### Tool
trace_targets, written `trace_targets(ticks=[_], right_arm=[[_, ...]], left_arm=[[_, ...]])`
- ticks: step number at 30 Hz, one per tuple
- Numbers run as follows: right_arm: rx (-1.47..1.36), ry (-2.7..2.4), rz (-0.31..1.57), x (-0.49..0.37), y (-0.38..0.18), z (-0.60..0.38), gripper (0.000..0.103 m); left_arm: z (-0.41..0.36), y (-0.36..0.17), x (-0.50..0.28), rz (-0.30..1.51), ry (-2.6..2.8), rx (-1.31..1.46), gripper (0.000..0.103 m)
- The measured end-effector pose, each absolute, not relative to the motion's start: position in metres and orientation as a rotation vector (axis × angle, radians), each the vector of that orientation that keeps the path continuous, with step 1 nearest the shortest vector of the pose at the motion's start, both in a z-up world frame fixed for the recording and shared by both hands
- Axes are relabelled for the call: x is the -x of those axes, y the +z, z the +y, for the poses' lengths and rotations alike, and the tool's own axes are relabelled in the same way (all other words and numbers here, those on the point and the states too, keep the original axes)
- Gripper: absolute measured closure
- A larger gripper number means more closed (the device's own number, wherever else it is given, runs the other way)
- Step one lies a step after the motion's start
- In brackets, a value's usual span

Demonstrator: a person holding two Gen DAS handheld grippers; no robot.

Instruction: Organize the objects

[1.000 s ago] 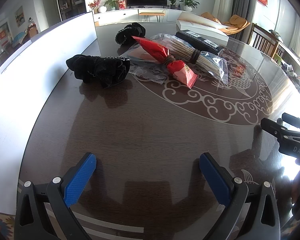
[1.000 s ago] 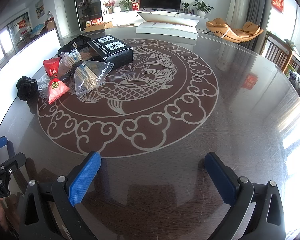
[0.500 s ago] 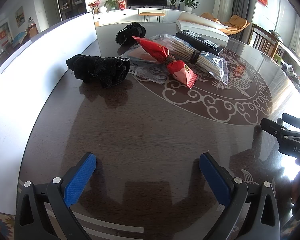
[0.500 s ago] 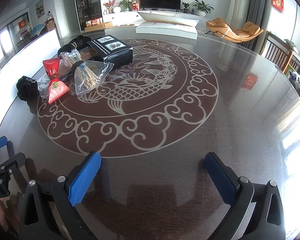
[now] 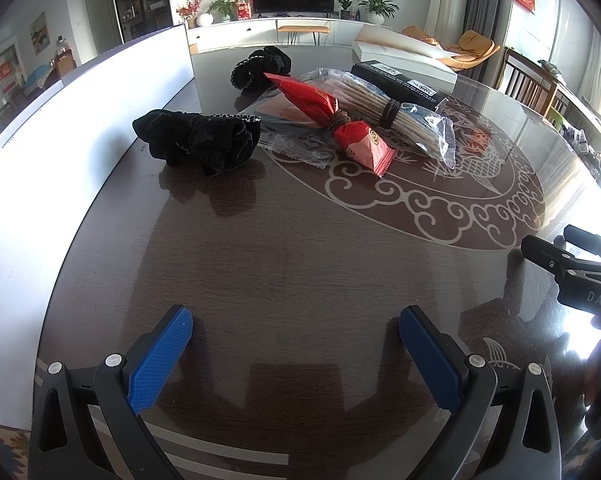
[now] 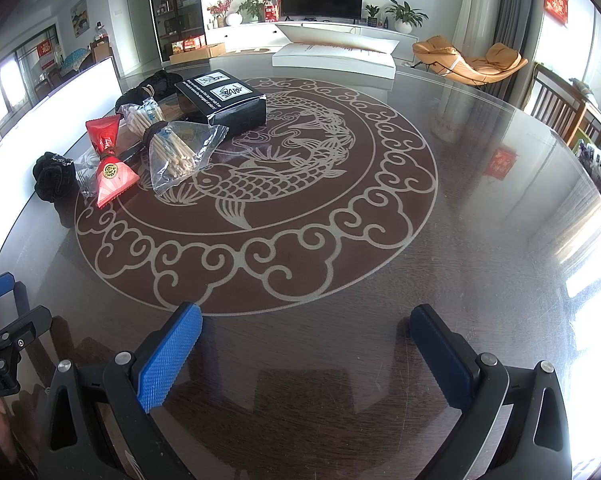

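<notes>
Two hand-held grippers, left (image 5: 296,336) and right (image 6: 306,334), hover spread and empty over the near desk (image 5: 300,264). The nearest item, the black scrunchie (image 5: 198,142), lies far-left of the left one, long axis left-to-right; left is judged nearer.

The round dark surface (image 6: 340,340) bears a pale fish-and-cloud pattern. At its far left lie two black scrunchies (image 5: 198,142) (image 5: 260,66), a red packet (image 5: 332,120), a clear bag of sticks (image 6: 176,152) and a black box (image 6: 224,100). A white box (image 6: 332,56) sits at the far edge.
</notes>
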State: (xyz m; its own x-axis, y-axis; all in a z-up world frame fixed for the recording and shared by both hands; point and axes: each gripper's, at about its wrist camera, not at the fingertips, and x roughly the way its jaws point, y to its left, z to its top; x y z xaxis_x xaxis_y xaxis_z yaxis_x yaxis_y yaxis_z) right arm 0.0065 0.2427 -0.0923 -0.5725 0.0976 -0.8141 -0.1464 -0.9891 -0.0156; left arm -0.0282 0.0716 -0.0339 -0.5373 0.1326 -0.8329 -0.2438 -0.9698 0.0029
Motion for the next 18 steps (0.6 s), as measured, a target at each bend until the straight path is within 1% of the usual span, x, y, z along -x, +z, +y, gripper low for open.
trace_targets(ticks=[7,14,18], right_arm=[[1.377,2.669,0.08,-0.007,-0.092,0.243,0.0],[1.377,2.669,0.08,-0.007,-0.092,0.243,0.0],[1.377,2.669,0.08,-0.007,-0.092,0.243,0.0]], left_arm=[[0.067,-0.034,0.03,0.163,2.585,1.396,0.0],[0.039,-0.035,0.039,0.049,2.711,1.464,0.0],[0.037,-0.036,0.041,0.038,2.733,1.464,0.0]])
